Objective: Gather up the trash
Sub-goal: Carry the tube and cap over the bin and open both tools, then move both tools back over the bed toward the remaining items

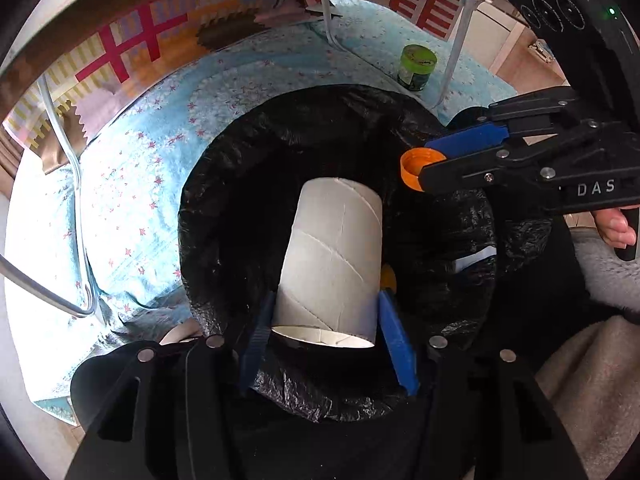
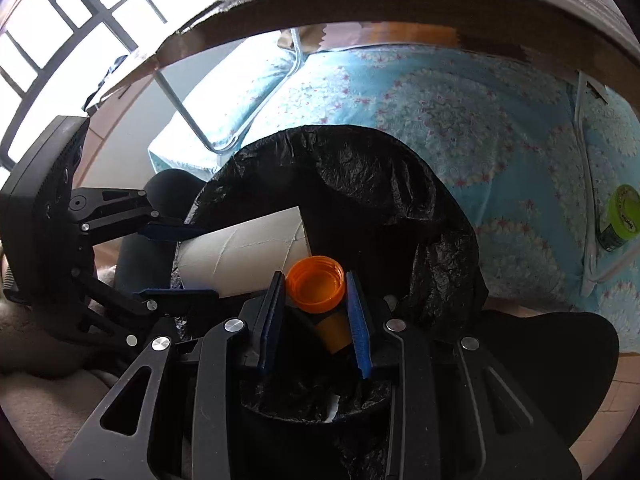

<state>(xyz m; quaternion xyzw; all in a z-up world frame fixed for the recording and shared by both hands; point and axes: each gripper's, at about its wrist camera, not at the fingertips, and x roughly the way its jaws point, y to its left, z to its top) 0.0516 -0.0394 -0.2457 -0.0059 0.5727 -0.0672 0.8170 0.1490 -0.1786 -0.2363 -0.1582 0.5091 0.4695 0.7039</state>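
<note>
One word readable, "DAS" on the right gripper [image 1: 420,168], green jar [image 1: 417,68] label unreadable

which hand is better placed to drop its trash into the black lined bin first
Probably the left. Its left gripper holds the white cardboard tube squarely over the black bag-lined bin. The right gripper holds the orange plastic cap nearer the rim.
</note>
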